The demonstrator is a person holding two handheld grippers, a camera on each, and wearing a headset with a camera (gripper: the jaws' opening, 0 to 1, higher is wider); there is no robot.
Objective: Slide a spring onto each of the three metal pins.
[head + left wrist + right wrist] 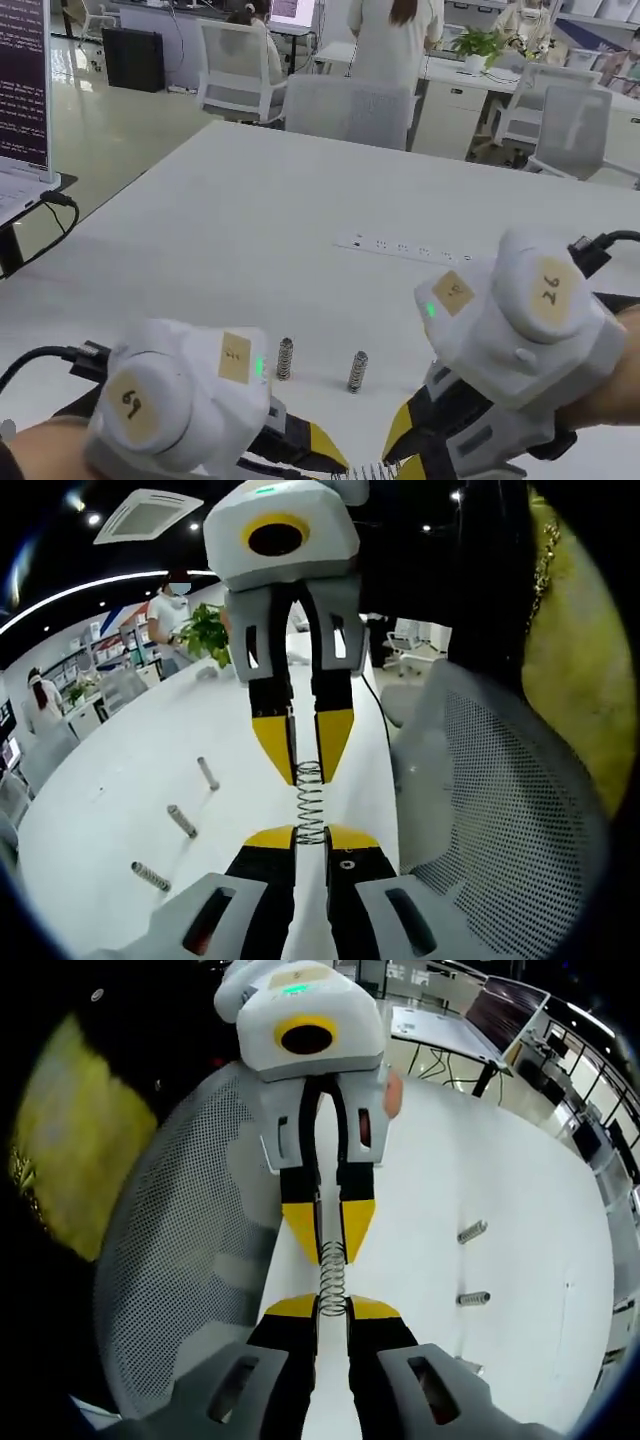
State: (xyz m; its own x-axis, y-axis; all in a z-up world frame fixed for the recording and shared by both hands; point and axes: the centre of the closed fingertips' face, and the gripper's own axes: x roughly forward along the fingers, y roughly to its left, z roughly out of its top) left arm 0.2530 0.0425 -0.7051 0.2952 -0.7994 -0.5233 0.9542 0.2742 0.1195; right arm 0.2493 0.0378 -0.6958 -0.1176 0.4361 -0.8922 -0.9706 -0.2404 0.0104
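White bench (250, 200) carries the work. A white power strip (400, 247) lies flat on it, far of the tongs. The left tongs (310, 838) and right tongs (332, 1308) meet tip to tip at the near edge of the bench. Each is clamped on one end of a thin steel coil spring (311, 800), which spans the gap between their yellow tips. Just beyond stand two small metal pins, apart from each other: left pin (285, 358) and right pin (358, 371), both upright and sleeved by a spring. In the left gripper view a third sleeved pin (150, 876) is in a row with them.
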